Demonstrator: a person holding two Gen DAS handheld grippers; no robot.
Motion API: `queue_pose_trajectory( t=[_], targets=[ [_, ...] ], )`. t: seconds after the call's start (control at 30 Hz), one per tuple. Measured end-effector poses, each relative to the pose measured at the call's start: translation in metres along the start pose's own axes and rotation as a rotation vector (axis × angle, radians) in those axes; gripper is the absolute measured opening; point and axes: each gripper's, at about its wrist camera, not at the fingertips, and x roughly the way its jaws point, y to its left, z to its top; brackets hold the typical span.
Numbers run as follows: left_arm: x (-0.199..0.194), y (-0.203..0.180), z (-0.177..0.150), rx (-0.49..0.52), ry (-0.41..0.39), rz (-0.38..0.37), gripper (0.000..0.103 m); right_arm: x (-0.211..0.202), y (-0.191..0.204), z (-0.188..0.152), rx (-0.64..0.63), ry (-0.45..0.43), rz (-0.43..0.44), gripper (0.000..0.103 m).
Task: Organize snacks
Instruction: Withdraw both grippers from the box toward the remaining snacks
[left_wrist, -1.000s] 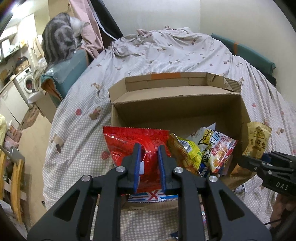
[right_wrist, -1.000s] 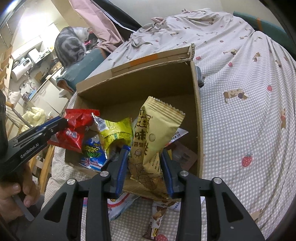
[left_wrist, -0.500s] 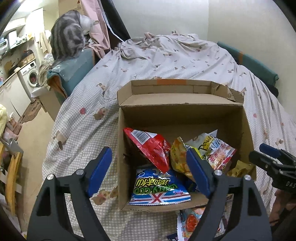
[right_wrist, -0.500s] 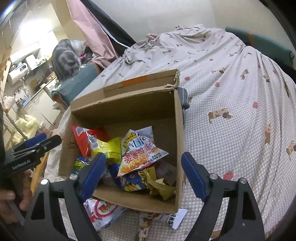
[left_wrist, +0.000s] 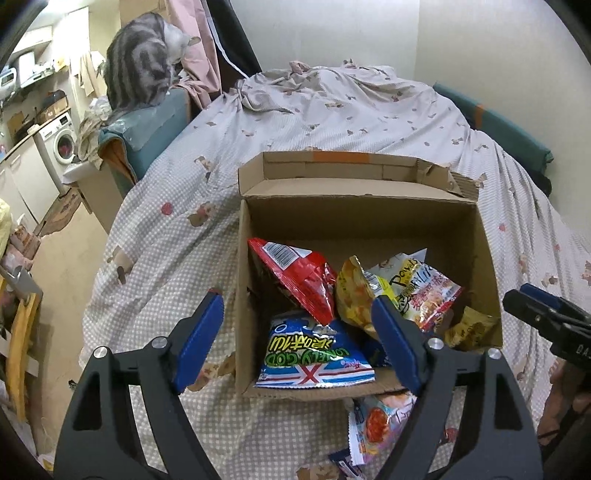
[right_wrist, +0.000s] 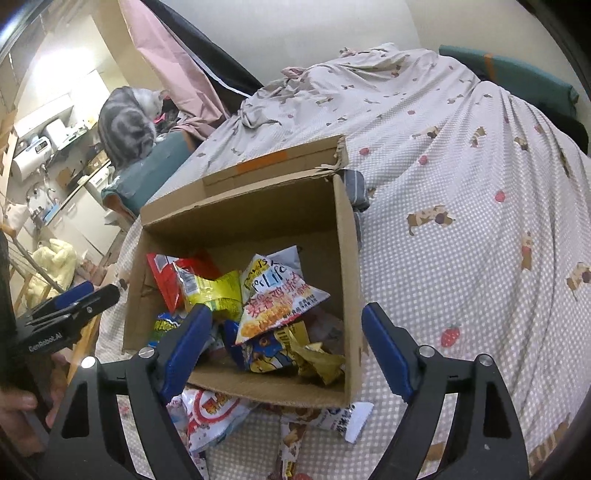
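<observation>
Resting on the bed (left_wrist: 332, 110), whose dotted cover is printed with small animals, an open cardboard box (left_wrist: 362, 218) holds the snacks. Inside it a red bag (left_wrist: 299, 273) leans against the left wall, its barcode upward, over a blue-and-white bag (left_wrist: 314, 354) lying flat at the near edge. Beside the red one sits a yellow bag (left_wrist: 354, 295), then a white bag with pink lettering (left_wrist: 424, 291), and a crumpled tan wrapper (right_wrist: 317, 354) lies in the near right corner. More packets lie on the cover just outside the box's near wall, among them a white-and-red packet (right_wrist: 210, 410).

The left gripper (left_wrist: 299, 343) hovers over the near left part of the box with its jaws spread wide and nothing between them; they have just been opening. The right gripper (right_wrist: 284, 350) hangs above the near side of the box, jaws likewise spread and empty after opening. A grey striped cat (left_wrist: 140, 66) sits on a teal cushion (left_wrist: 155, 122) at the far left.
</observation>
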Motion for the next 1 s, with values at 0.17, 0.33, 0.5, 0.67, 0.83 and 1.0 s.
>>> queue_pose_trajectory(
  t=[0.17,0.33,0.5,0.67,0.83,1.0],
  targets=[
    [-0.011,0.000,-0.004,0.016,-0.012,-0.001,0.080,-0.013,-0.002,-0.004,0.031,0.006,0.008,0.086],
    [-0.018,0.003,-0.009,0.000,-0.003,-0.002,0.080,-0.023,0.000,-0.010,0.034,0.004,0.011,0.086],
    [-0.025,0.007,-0.020,-0.021,0.012,-0.009,0.080,-0.030,0.000,-0.021,0.062,0.024,0.028,0.086],
    [-0.029,0.010,-0.031,-0.049,0.036,-0.014,0.080,-0.035,-0.003,-0.031,0.115,0.042,0.058,0.086],
    [-0.031,0.012,-0.044,-0.072,0.068,-0.026,0.080,-0.039,-0.005,-0.041,0.143,0.064,0.068,0.087],
    [-0.034,0.007,-0.057,-0.070,0.099,-0.050,0.080,-0.032,-0.010,-0.053,0.216,0.136,0.127,0.087]
  ],
)
